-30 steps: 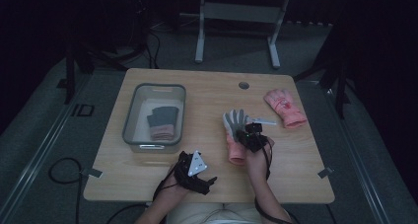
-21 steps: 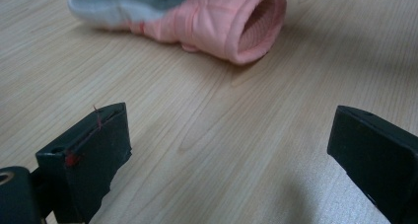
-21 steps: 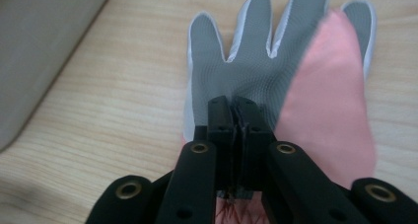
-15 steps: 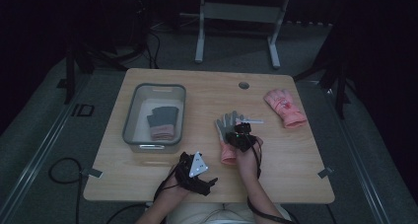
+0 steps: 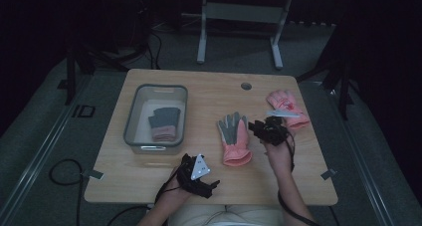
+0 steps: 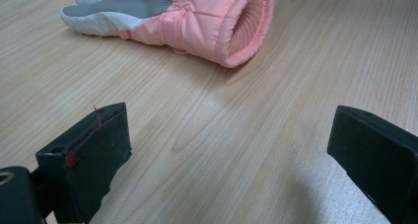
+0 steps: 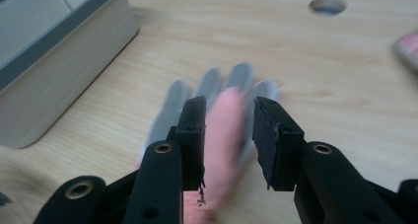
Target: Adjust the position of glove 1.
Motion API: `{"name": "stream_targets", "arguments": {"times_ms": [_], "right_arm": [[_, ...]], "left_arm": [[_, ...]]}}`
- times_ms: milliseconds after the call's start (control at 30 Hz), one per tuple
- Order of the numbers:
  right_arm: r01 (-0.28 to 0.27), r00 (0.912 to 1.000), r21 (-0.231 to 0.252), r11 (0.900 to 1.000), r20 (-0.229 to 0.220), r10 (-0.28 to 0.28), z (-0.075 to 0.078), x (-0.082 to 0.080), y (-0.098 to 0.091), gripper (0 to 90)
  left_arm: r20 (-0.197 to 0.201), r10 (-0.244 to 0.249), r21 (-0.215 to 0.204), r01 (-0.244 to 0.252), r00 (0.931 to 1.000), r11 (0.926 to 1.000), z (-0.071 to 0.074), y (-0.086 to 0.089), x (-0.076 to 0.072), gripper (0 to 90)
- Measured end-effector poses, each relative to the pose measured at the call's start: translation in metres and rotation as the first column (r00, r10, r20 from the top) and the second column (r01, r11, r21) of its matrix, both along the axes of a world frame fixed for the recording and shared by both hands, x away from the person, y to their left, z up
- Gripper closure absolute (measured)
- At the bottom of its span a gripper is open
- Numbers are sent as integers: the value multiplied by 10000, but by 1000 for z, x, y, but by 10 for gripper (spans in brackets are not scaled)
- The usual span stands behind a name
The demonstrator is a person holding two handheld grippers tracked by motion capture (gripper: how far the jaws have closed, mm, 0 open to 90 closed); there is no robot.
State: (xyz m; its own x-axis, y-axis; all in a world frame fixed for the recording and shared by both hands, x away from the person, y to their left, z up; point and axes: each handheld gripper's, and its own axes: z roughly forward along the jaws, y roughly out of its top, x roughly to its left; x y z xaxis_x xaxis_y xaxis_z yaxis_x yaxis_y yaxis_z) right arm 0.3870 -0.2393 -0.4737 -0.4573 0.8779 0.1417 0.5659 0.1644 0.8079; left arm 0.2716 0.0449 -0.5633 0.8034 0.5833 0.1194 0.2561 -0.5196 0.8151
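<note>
A pink glove with a grey palm (image 5: 234, 139) lies flat, palm up, in the middle of the wooden table (image 5: 209, 94). My right gripper (image 5: 258, 127) hovers just to its right. Its jaws have just been opening and now stand apart, and the blurred glove (image 7: 222, 135) shows below and beyond them, untouched by the pads. My left gripper (image 5: 209, 178) rests near the front edge, jaws wide open around bare wood (image 6: 224, 125). The glove's knitted cuff (image 6: 246, 26) lies ahead of it. A second pink glove (image 5: 281, 100) lies at the right.
A clear plastic bin (image 5: 132, 117) stands at the left with a grey and pink glove (image 5: 163, 124) inside; its wall (image 7: 49, 71) shows in the right gripper view. A round cable hole (image 5: 246, 85) sits near the far edge. Cables trail off the table's front.
My right gripper was down on the grey-palmed glove; it has since opened, lifted and drawn off to the right, leaving the glove on the table. The left gripper has not moved.
</note>
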Motion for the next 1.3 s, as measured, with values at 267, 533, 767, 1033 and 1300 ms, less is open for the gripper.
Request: {"name": "stream_targets", "arguments": {"times_ms": [267, 533, 767, 1033, 1300], "right_arm": [[523, 9958, -969, 9939, 794, -447, 5, 21, -84, 660], [1532, 9882, -1713, 9732, 343, -1495, 5, 54, -148, 637], [1279, 9917, -1689, 9773, 90, -1282, -1, 88, -157, 604], [996, 9941, -2813, 9544, -133, -1077, -20, 129, -142, 543], [365, 9967, -3511, 9356, -551, -596, -33, 149, -135, 548]], "left_arm": [[-38, 126, -121, -127, 9999, 9998, 0, 2, 0, 24], [-76, 178, -105, -179, 9998, 9998, -1, 1, 1, 24], [-8, 304, -140, -304, 9995, 9994, -1, 1, 0, 25], [-44, 367, -179, -368, 9993, 9992, -2, 1, 1, 25], [-10, 310, 6, -310, 9995, 9995, -3, 0, -1, 25]]}}
